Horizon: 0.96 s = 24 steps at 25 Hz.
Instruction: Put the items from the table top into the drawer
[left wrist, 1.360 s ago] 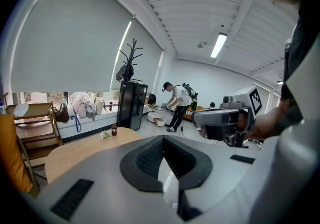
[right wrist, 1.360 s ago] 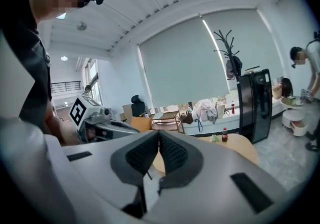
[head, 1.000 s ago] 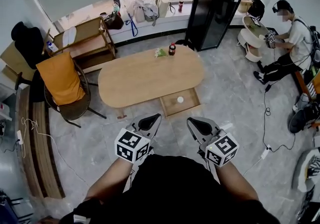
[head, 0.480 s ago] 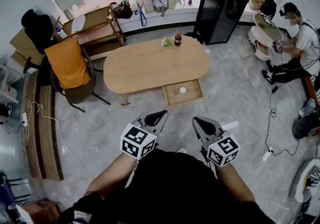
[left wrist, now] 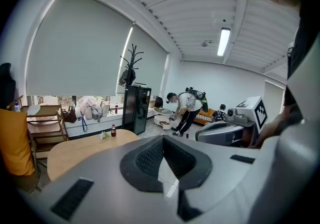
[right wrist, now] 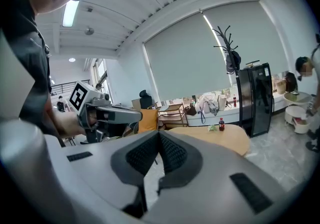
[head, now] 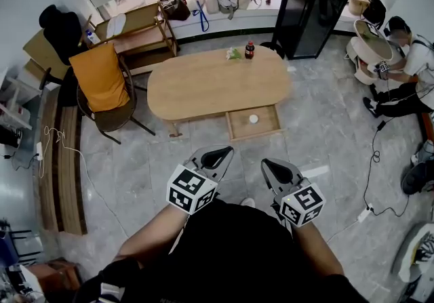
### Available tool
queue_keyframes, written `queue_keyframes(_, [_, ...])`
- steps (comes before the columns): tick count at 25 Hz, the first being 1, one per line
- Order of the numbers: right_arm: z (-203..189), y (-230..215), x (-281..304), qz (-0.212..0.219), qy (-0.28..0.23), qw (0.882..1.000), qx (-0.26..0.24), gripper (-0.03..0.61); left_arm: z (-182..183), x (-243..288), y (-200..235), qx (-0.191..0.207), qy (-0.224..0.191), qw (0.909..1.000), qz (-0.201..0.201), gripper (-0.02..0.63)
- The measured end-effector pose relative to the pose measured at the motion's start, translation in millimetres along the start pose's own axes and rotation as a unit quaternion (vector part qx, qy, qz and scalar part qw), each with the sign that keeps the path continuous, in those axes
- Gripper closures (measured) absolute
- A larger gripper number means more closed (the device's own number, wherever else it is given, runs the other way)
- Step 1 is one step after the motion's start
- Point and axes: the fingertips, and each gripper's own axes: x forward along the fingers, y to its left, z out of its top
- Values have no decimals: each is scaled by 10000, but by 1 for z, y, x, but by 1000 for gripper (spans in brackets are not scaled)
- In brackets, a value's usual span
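Two empty grippers, well short of the oval light-wood table (head: 203, 88)

Beside the table's left end stands a chair with an orange cushion (head: 102, 78). On the far edge a small green packet (head: 234, 53) lies just beside a dark bottle with a red cap (head: 249, 50). The open wooden drawer (head: 266, 127) under the near edge holds a small white round item (head: 253, 118). The left gripper (head: 218, 154) and the right gripper (head: 274, 169) hover near the person's body, each with jaws together and nothing between them.
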Motion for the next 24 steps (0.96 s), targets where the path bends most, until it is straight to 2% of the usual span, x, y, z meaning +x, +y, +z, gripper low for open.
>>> queue_keyframes(24, [3, -5, -8, -50, -58, 10000, -17, 577, 7, 5, -14, 185, 7, 9998, -89, 612])
